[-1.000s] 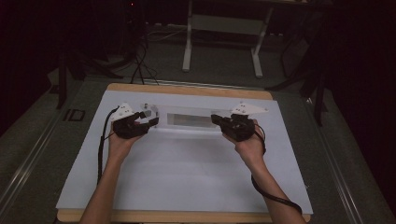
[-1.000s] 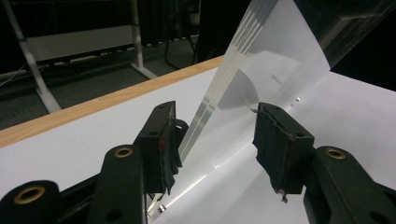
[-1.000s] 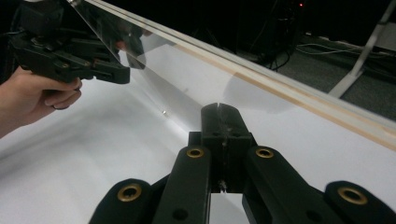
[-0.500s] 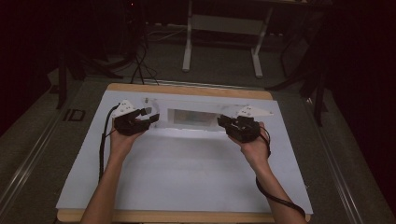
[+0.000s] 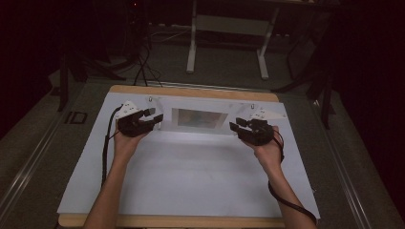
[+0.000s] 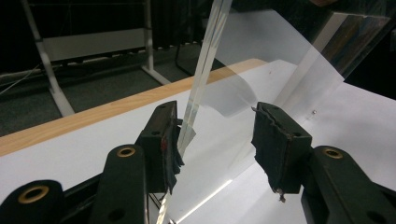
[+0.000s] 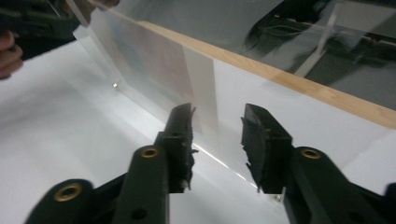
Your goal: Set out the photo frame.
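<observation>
The right gripper (image 7: pixel 217 135) stands with its jaws apart; they have just been opening, and the end of a clear acrylic frame (image 5: pixel 199 119) rises in the gap between them without either pad pressing on it. In the high view this gripper (image 5: pixel 242 127) sits at the right end of the frame, on the white sheet (image 5: pixel 191 181) that covers the wooden table (image 5: pixel 191 92).

The left gripper (image 6: pixel 217 140) has its jaws wide as well. The frame's near edge (image 6: pixel 198 88) runs up along the inner face of one pad (image 6: pixel 170 140) and looks to touch it, while the other pad is well clear of the plastic, so this is a steadying contact at best and no clamp; the transparency makes it hard to be sure. In the high view that gripper (image 5: pixel 155 117) is at the frame's left end.

The frame stands upright near the far edge of the table, between the two hands, with a picture or dark panel in its middle.

The risk now is tipping. With the right end let go and the left only leaned against, a nudge from either pad as the hands draw away could push the frame over or skid it on the smooth sheet. A jaw catching the thin plastic edge on the way out would do the same.
</observation>
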Demonstrator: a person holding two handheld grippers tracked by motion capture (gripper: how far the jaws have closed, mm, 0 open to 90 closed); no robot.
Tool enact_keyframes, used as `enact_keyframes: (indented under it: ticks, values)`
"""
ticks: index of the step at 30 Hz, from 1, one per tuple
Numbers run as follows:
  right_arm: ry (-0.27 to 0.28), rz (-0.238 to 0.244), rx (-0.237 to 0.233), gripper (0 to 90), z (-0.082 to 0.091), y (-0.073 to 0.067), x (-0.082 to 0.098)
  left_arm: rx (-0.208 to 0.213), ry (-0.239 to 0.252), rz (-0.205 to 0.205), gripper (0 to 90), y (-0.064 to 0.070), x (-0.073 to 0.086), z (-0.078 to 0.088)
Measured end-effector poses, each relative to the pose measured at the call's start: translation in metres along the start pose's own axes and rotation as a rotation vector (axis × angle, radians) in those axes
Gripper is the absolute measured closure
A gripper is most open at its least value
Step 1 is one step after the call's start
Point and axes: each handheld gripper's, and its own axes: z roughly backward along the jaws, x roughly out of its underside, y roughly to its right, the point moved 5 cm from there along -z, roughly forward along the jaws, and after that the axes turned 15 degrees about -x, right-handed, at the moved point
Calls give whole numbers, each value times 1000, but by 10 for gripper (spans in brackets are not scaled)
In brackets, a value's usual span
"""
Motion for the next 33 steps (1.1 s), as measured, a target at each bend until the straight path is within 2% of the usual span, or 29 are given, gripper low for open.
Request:
enact_keyframes:
  ticks: [3, 11, 18, 26, 33]
  values:
    - [-14, 11, 28, 598, 3, 4, 4, -2, 0, 4, 512, -1, 0, -1]
    - [8, -25, 68, 590, 15, 18, 9, -5, -1, 8, 514, -1, -1, -3]
    - [20, -33, 114, 592, 22, 27, 10, -7, -1, 12, 514, -2, -1, -4]
    - [18, -56, 142, 565, 26, 37, 13, -8, -1, 16, 514, -2, -2, -5]
    - [30, -38, 136, 474, 18, 49, 13, -10, 1, 23, 512, -2, -1, -5]
